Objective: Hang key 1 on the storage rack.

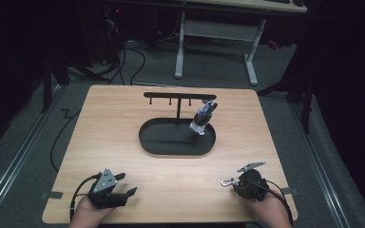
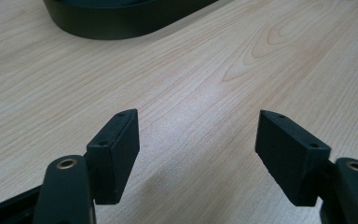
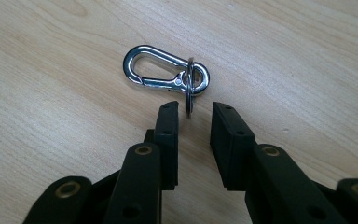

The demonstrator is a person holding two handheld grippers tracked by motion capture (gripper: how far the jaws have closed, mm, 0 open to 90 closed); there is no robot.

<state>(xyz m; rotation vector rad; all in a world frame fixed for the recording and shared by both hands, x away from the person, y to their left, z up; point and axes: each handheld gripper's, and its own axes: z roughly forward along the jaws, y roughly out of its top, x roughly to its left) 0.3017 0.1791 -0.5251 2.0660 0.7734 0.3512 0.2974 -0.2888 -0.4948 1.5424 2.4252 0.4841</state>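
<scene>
A silver snap clip (image 3: 158, 83) with a split ring (image 3: 189, 88) through its eye lies on the wooden table; in the high view the clip (image 1: 226, 182) is near the front right. My right gripper (image 3: 194, 108) points at it with jaws a narrow gap apart. The ring's lower edge stands between the tips, and the pads do not press on it. In the high view the right gripper (image 1: 234, 184) sits just right of the clip. My left gripper (image 1: 128, 184) rests at the front left, jaws wide open over bare wood (image 2: 196, 126).
A black oval tray (image 1: 157, 142) with a T-shaped hanger bar (image 1: 179, 95) stands mid-table, its wall (image 2: 121, 23) ahead of the left jaws. A small dark and white charm (image 1: 203, 117) hangs from the bar's right end. A white-legged desk (image 1: 249, 57) stands beyond.
</scene>
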